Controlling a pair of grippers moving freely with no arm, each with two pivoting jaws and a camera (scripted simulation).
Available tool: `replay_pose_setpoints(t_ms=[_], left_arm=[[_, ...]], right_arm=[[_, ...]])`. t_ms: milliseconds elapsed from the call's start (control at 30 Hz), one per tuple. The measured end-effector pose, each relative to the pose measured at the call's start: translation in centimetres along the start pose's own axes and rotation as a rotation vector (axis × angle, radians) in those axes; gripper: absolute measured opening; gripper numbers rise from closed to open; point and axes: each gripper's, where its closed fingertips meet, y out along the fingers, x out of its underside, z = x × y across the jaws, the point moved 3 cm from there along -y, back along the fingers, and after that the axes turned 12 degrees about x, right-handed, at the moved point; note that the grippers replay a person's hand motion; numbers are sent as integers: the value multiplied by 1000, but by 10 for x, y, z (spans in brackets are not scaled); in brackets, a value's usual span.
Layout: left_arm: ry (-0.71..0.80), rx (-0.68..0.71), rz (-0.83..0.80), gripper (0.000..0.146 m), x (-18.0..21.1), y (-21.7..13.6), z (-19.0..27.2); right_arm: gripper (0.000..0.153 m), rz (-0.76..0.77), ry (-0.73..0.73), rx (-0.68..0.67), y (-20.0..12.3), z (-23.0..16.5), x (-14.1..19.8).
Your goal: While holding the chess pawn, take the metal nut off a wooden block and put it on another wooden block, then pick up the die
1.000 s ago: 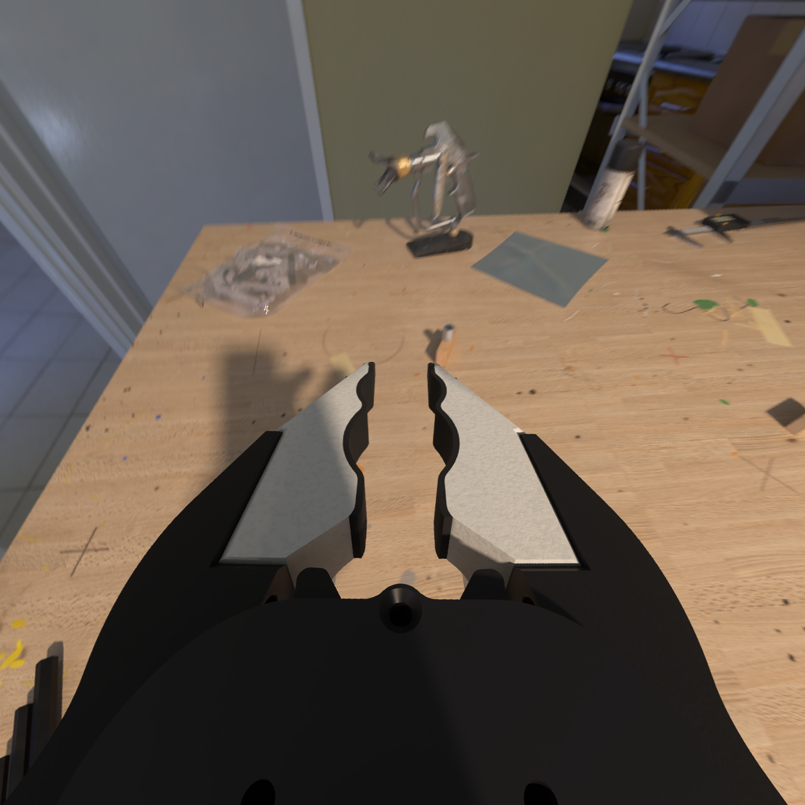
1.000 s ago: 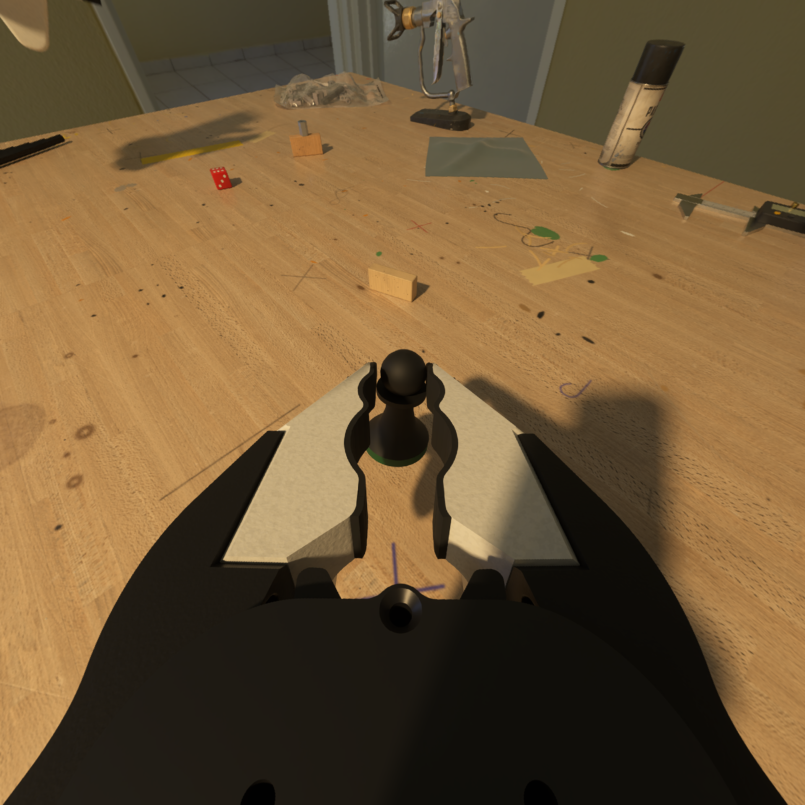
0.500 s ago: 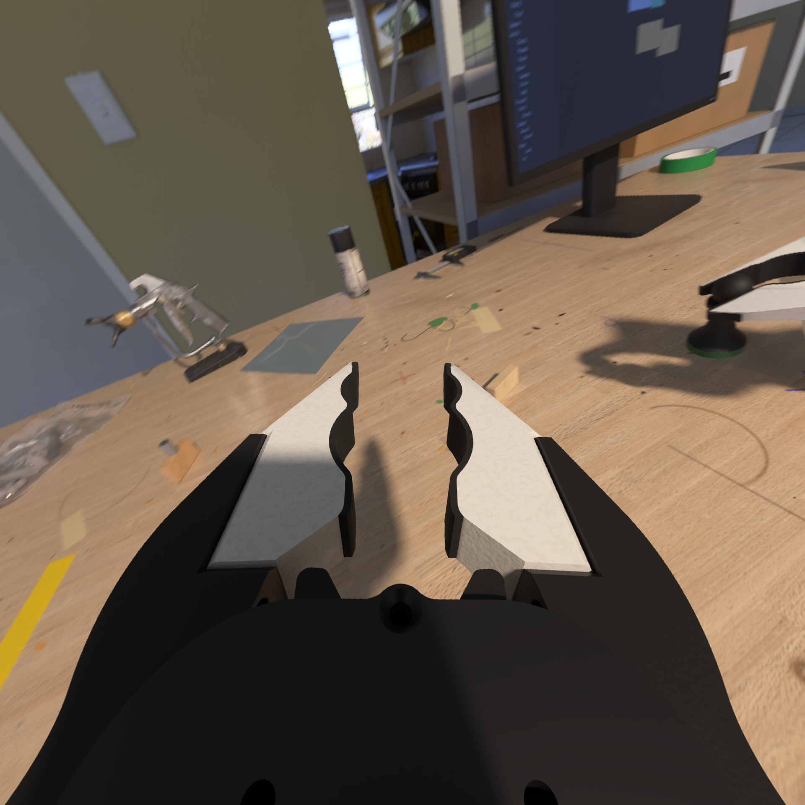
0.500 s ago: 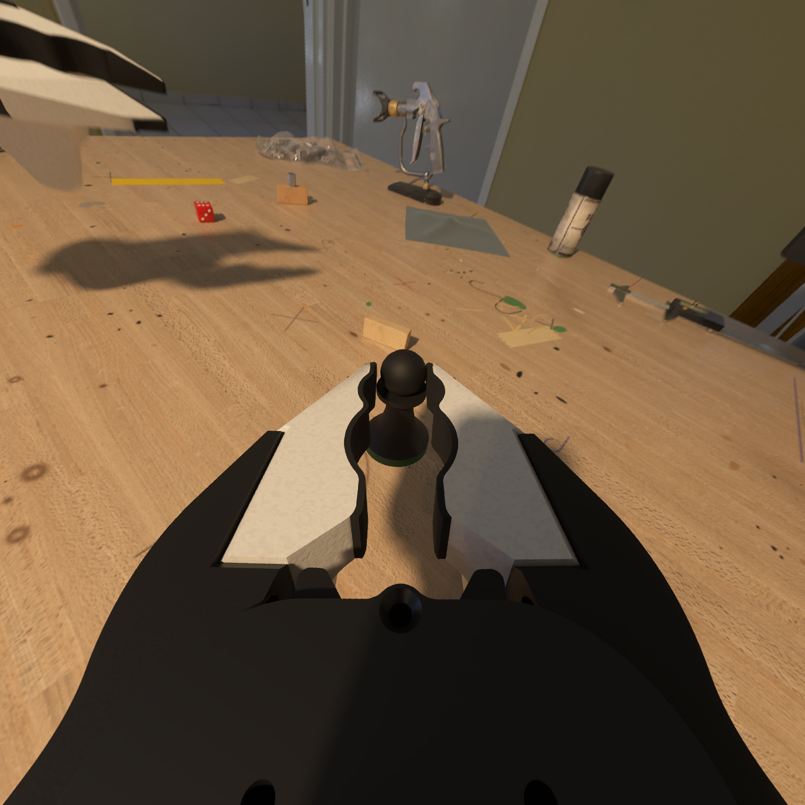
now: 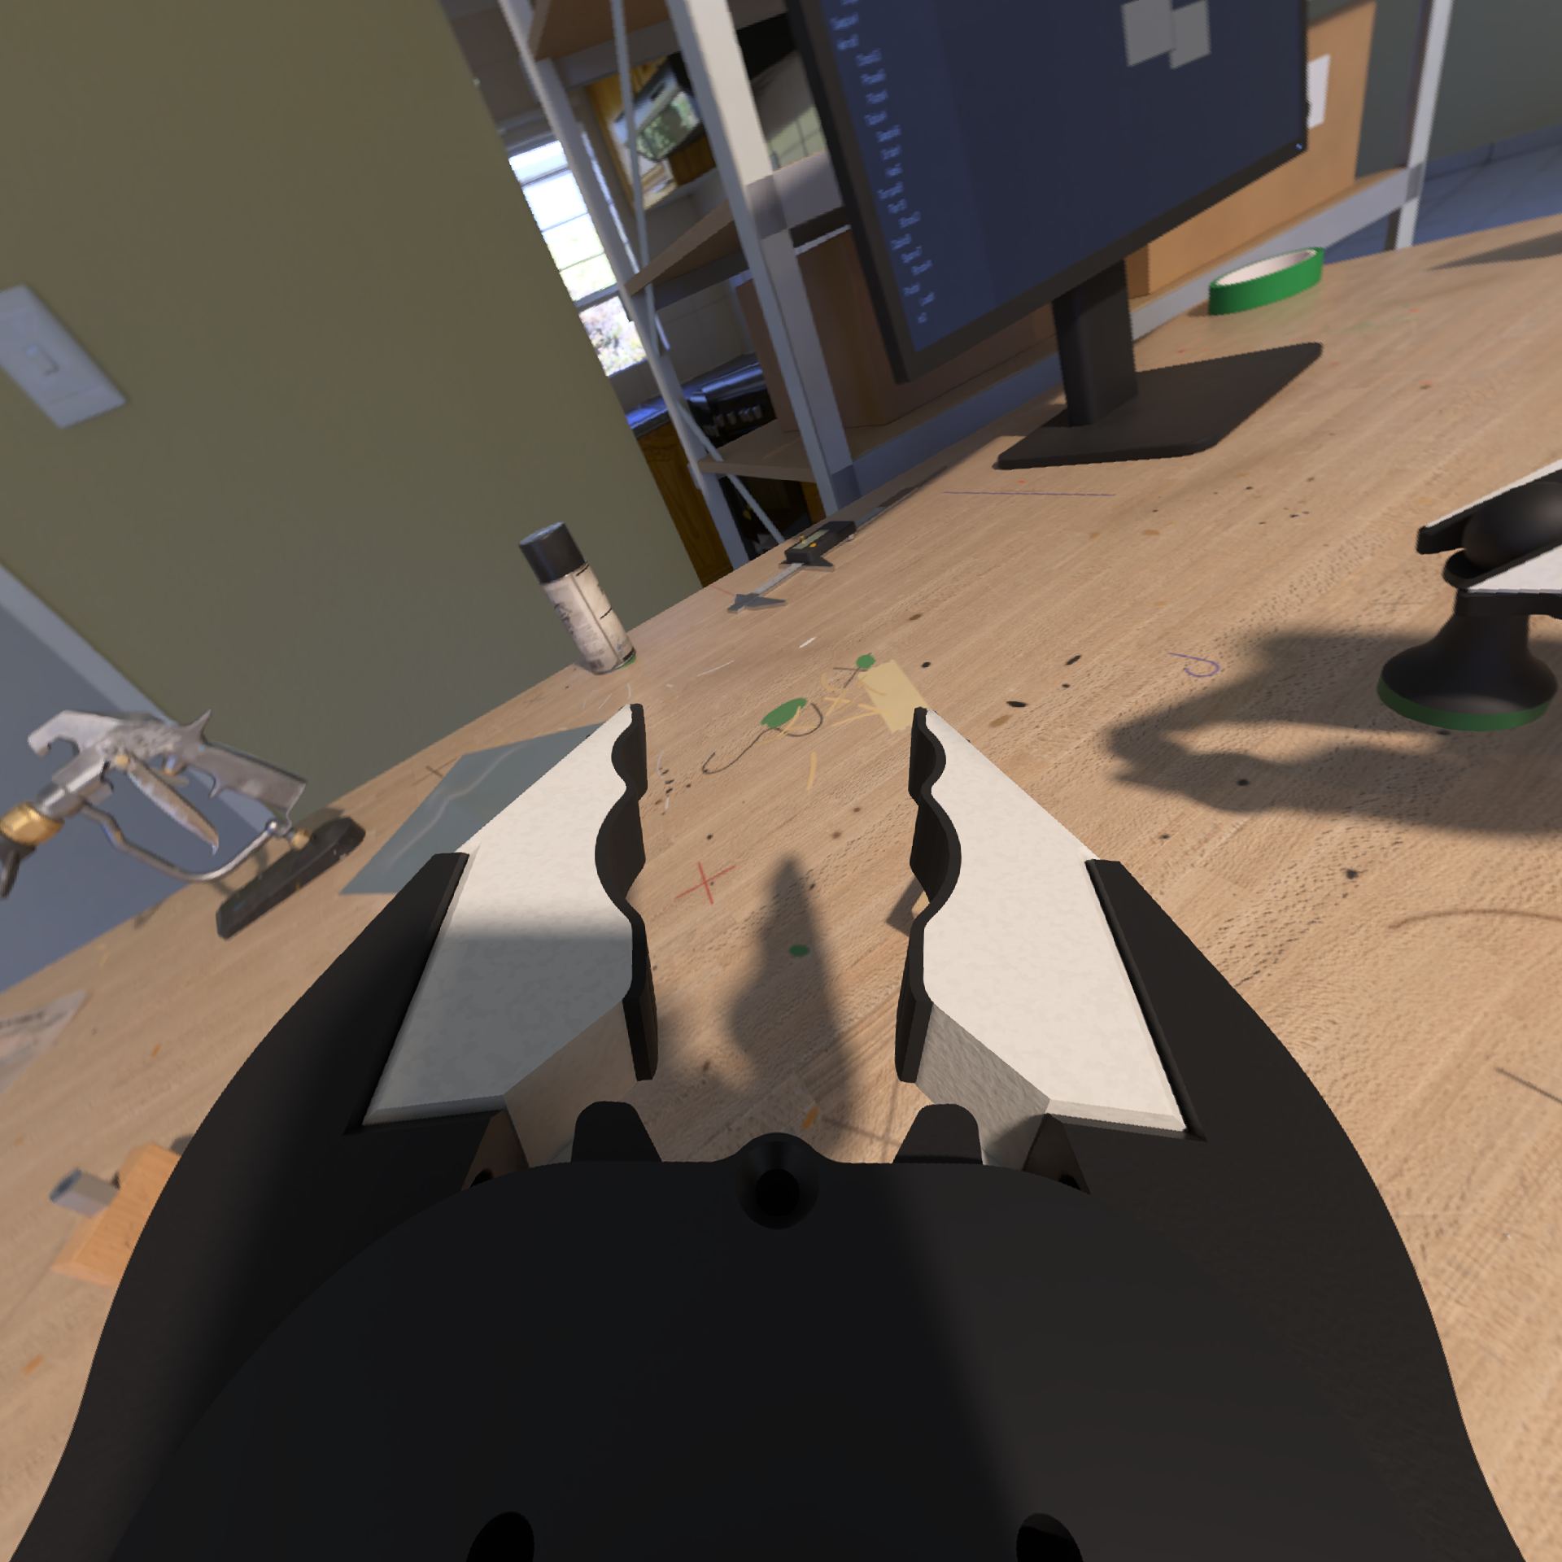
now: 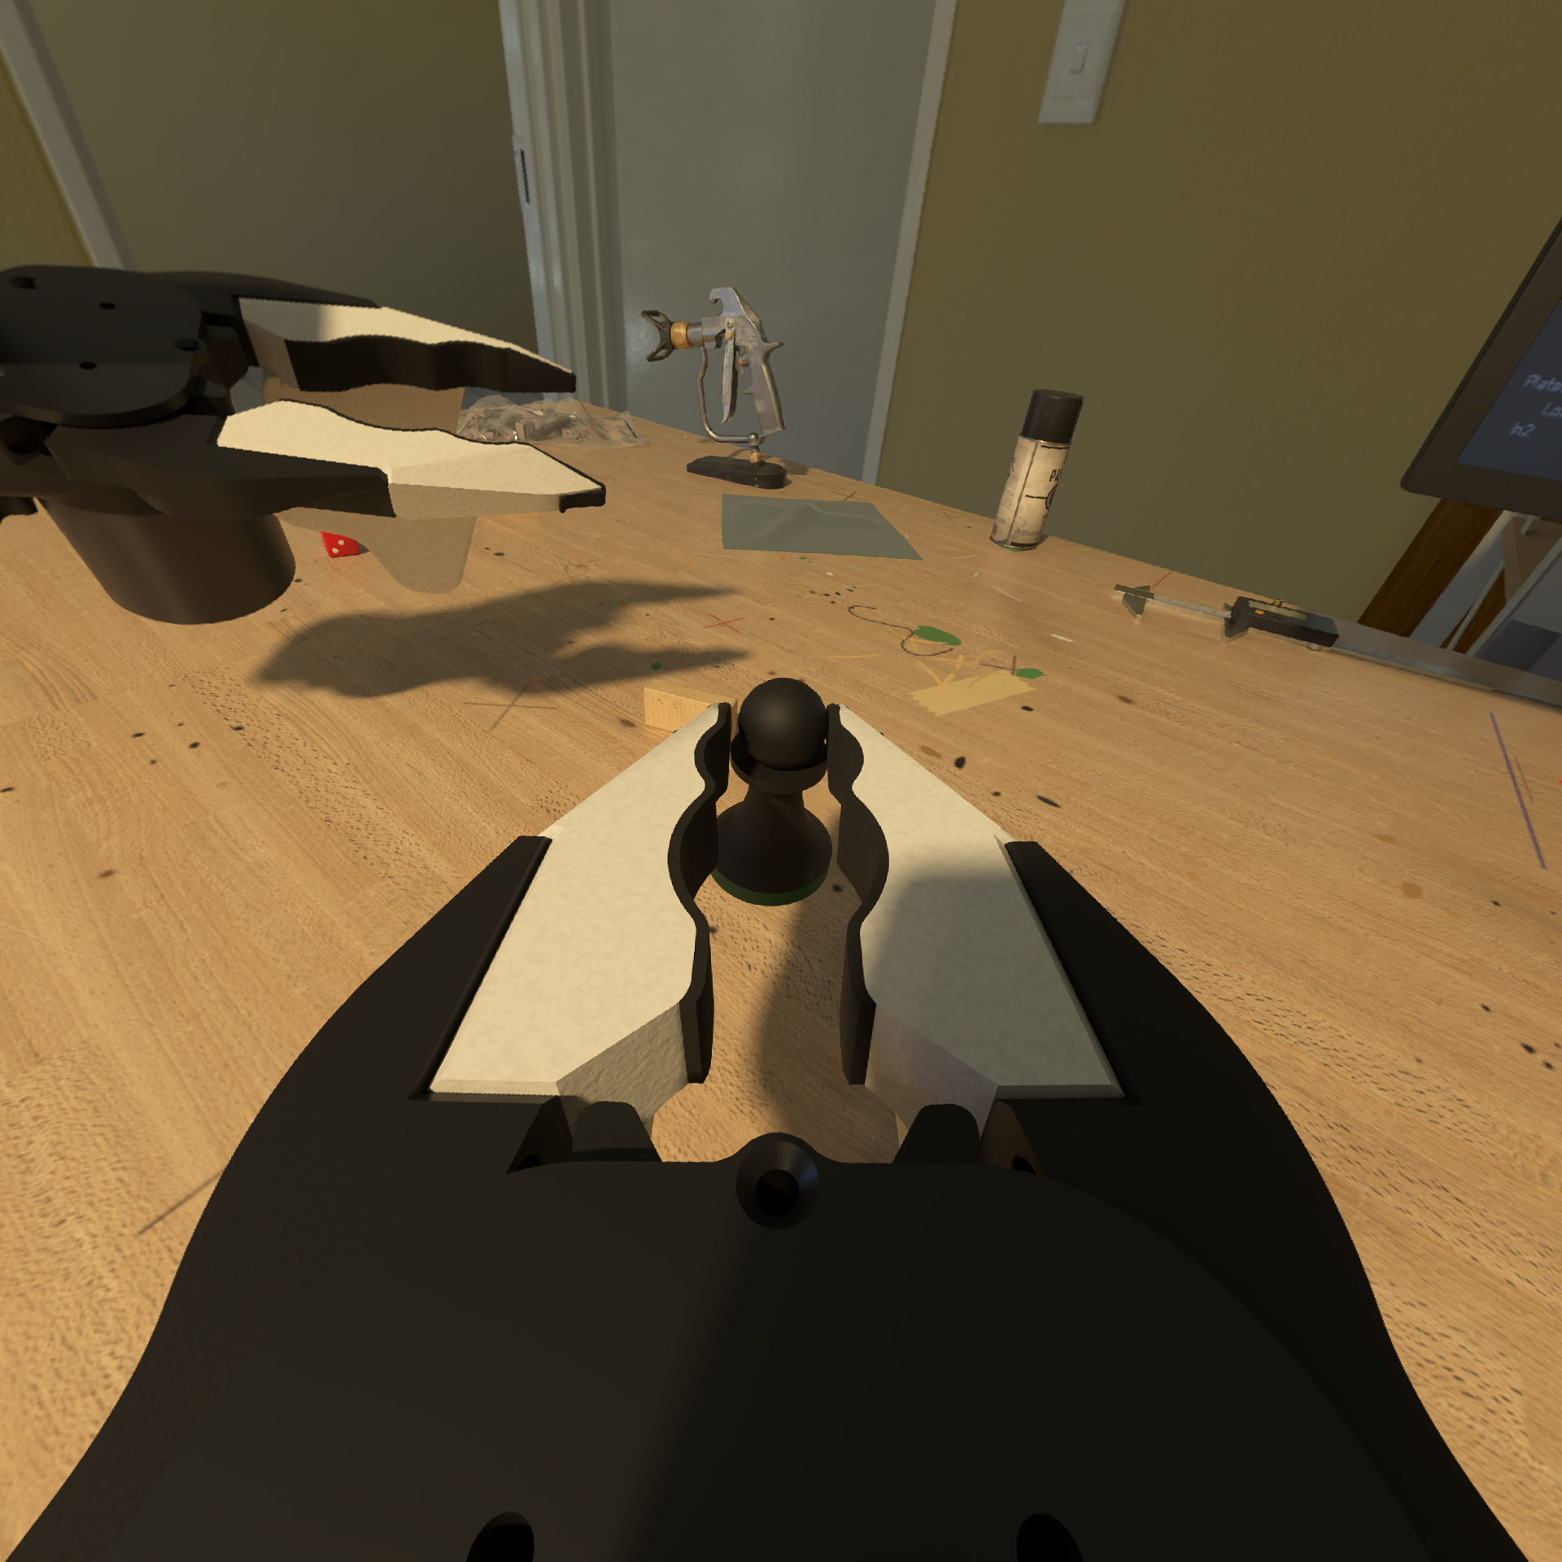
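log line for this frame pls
right tool: shut on pawn | left tool: open, empty, above table | nut: on block | die: on table

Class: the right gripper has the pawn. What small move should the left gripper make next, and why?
Probably swing the open, empty left gripper back toward the nut, which stands on its block at that view's lower left edge. The right gripper grips the pawn.

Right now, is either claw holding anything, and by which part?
The right claw grips the black chess pawn with the green base by its round head and neck. The left claw is open and holds nothing.
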Motion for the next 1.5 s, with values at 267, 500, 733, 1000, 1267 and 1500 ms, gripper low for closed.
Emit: replay_pose_setpoints(t_ms=[267, 500, 733, 1000, 1267, 1500], left_arm=[[-14, -124, 50, 60, -24, -35, -36], [-70, -342, -115, 56, -37, -93, -149], [-342, -101, -642, 55, 50, -90, -247], [-573, 61, -1034, 54, 132, -70, -274], [-581, 139, -1273, 38, 153, -59, -266], [-597, 177, -1396, 10, 168, -53, -261]], right_arm=[[22, 3, -3, -56, -1, -7, 0], [22, 1, -52, -75, 0, -12, 1], [22, 3, -16, -98, 0, -12, 1], [22, 28, -24, -84, -3, -10, -3], [22, 37, -43, -87, -5, -12, -5], [22, 50, -56, -89, -7, -14, -8]])
